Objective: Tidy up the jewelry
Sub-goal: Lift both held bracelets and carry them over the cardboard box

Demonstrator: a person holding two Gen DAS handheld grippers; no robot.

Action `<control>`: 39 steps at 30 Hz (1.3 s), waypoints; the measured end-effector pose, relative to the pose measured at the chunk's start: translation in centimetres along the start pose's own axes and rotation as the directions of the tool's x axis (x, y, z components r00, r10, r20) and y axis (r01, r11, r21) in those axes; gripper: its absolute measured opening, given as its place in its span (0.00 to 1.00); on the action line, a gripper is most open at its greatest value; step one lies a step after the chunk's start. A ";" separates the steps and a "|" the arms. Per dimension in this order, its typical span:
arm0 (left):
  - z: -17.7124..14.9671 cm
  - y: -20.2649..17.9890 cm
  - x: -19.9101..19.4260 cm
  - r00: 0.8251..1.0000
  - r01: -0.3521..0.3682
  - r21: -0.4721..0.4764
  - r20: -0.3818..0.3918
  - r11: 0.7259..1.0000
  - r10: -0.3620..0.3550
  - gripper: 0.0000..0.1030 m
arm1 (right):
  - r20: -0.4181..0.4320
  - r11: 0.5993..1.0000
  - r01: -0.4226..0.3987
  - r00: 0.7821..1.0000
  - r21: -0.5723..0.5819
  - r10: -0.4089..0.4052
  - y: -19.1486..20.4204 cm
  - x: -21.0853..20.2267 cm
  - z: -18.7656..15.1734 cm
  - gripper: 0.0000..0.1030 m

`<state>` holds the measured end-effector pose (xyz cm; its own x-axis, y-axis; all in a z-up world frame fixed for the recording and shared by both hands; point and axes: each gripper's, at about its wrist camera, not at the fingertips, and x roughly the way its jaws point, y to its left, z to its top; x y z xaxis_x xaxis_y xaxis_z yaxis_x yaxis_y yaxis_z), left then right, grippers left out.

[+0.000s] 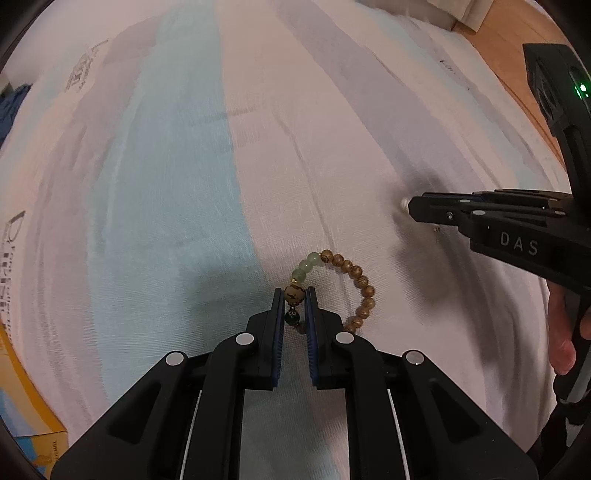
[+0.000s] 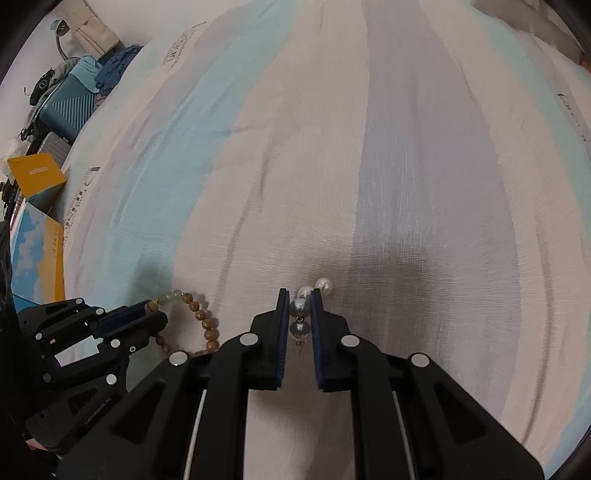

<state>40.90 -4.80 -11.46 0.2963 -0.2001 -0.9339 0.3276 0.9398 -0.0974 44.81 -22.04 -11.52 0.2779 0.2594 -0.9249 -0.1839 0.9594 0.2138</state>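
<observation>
A wooden bead bracelet (image 1: 360, 286) with pale green beads and one large cream bead lies on the striped bed sheet (image 1: 184, 166). My left gripper (image 1: 294, 295) is shut on the cream bead, and a dark green bead hangs between its jaws. In the right wrist view the same bracelet (image 2: 201, 314) shows at lower left, with the left gripper (image 2: 151, 310) on it. My right gripper (image 2: 299, 304) is shut on a short pearl strand (image 2: 321, 285), two pearls poking out past the pads. The right gripper (image 1: 408, 206) also enters the left wrist view from the right, a pearl at its tip.
A yellow and blue box (image 2: 35, 177) and a teal suitcase (image 2: 64, 105) stand beyond the bed's left edge. Wooden floor (image 1: 517, 33) shows at the far right. A hand (image 1: 561, 332) holds the right gripper's handle.
</observation>
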 end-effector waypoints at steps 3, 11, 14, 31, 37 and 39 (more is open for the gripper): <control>0.1 -0.5 -0.7 1.000 -0.001 0.003 0.008 1.000 0.001 0.10 | 0.008 1.000 0.001 1.000 -0.007 -0.001 0.1 -1.0 -0.2 0.10; 0.5 -0.6 -4.5 0.999 -0.017 0.001 0.048 1.000 0.017 0.10 | 0.039 0.999 0.007 0.999 -0.036 -0.006 2.1 -4.4 -0.4 0.10; 0.1 0.1 -6.0 0.998 -0.024 -0.008 0.063 1.000 0.024 0.10 | 0.057 0.998 0.008 0.998 -0.058 -0.005 3.8 -5.8 -0.4 0.10; -5.3 8.2 -19.4 0.972 -0.130 -0.113 0.179 0.985 0.149 0.10 | 0.135 0.969 -0.034 0.989 -0.243 0.069 19.2 -13.1 -0.8 0.10; -9.1 13.3 -25.0 0.952 -0.186 -0.191 0.207 0.964 0.225 0.10 | 0.142 0.938 -0.076 0.981 -0.338 0.130 27.2 -14.7 -1.9 0.10; -10.7 15.2 -26.7 0.945 -0.202 -0.222 0.211 0.954 0.250 0.10 | 0.140 0.923 -0.089 0.979 -0.374 0.151 30.4 -15.1 -2.4 0.10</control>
<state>28.38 17.83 8.36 0.5514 -0.0131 -0.8341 0.0530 0.9984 0.0194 32.73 2.98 8.14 0.3761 0.4142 -0.8289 -0.5468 0.8214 0.1623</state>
